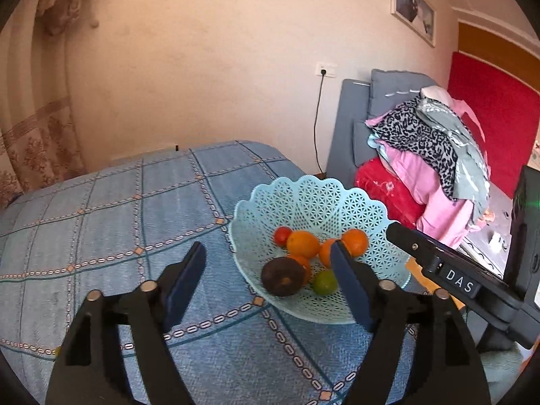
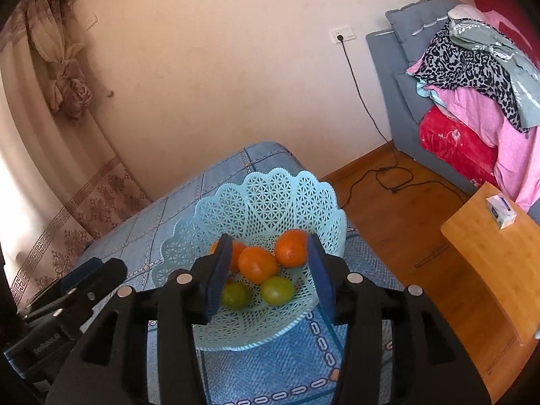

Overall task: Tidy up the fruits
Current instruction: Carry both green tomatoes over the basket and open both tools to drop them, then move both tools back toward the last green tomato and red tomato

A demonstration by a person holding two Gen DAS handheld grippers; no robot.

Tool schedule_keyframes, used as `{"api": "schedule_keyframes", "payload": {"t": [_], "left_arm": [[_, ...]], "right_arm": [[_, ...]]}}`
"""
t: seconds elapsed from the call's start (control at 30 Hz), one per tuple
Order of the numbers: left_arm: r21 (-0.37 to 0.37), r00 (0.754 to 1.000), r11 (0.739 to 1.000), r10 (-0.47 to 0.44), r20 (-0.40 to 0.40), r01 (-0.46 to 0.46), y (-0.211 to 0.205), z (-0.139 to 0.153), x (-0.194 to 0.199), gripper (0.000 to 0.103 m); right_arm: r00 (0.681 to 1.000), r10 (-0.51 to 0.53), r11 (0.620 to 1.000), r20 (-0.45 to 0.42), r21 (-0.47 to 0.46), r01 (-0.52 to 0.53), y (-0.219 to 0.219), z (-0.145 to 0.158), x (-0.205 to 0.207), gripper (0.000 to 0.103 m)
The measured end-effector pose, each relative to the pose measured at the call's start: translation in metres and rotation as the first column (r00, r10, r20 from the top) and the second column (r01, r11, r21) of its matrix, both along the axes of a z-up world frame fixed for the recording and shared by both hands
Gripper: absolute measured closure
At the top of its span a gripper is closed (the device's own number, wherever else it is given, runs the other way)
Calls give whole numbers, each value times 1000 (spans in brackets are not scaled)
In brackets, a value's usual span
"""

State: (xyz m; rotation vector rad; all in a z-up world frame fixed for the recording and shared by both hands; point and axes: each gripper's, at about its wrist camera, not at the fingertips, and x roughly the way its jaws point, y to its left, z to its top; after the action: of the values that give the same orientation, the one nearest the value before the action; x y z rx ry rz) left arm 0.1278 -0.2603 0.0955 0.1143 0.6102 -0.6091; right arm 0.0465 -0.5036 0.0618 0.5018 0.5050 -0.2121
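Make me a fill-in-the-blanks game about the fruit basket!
1. The fruits lie in a light blue ____.
2. The small fruit beside the oranges is a red ____.
3. Both the left gripper and the right gripper are ____.
4. The basket stands on a ____ checked cloth.

Missing words: basket; tomato; open; blue

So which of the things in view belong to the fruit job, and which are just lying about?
For the job:
- basket
- oranges
- green fruits
- red fruit
- dark brown fruit
- left hand-held gripper, open
- right hand-held gripper, open

Lying about:
- clothes pile
- power cord
- tissue pack
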Motion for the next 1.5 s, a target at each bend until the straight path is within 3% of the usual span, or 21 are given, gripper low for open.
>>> {"api": "schedule_keyframes", "payload": {"t": [0.13, 0.23, 0.33, 0.9, 1.13, 1.5], "left_arm": [[7, 1000, 1000, 12, 15, -12, 8, 4, -3, 21], [11, 999, 1000, 19, 34, -19, 17, 9, -7, 18], [14, 998, 1000, 26, 49, -26, 26, 13, -10, 14], [48, 979, 986, 152, 137, -160, 111, 37, -21, 13], [69, 965, 968, 229, 129, -239, 152, 30, -20, 13], [98, 942, 937, 335, 23, -336, 202, -6, -8, 13]], "right_arm": [[1000, -3, 1000, 10, -6, 3, 2, 2, -2, 55], [999, -12, 1000, 31, -15, 12, 4, 6, -6, 47], [999, -10, 1000, 44, -27, 11, 8, 11, -9, 46], [995, 55, 996, 84, -76, -49, 42, 27, -20, 38], [993, 89, 993, 80, -87, -82, 55, 27, -20, 38], [984, 170, 981, 46, -105, -165, 87, 21, -13, 37]]}}
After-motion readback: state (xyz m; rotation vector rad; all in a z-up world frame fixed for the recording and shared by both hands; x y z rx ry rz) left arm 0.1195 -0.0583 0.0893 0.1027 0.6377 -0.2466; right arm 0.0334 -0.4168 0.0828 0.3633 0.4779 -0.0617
